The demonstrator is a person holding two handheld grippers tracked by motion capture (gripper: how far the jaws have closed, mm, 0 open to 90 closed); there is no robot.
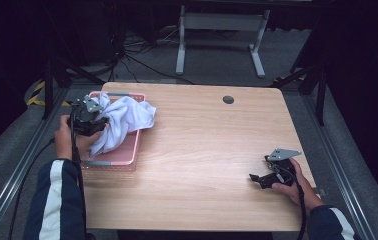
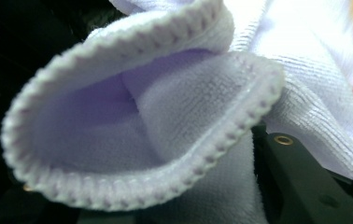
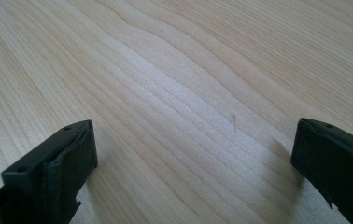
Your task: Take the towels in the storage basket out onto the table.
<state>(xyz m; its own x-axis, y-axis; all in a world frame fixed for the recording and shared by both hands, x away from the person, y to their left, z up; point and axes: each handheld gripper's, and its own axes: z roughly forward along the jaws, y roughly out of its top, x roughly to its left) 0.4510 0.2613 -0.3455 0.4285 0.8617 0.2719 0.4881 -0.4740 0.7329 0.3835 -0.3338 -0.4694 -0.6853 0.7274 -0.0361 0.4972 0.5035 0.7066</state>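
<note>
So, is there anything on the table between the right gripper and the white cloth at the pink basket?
Nothing visible. Bare wooden table lies between the open right gripper and the white cloth, which the left gripper grips over the pink basket.

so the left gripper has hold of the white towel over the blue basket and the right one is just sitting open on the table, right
Not quite: the basket is pink, not blue, as the high view shows. The rest holds. The left gripper has hold of the white towel over it, and the right gripper is open at the table, its jaws set wide apart in the right gripper view.
</note>
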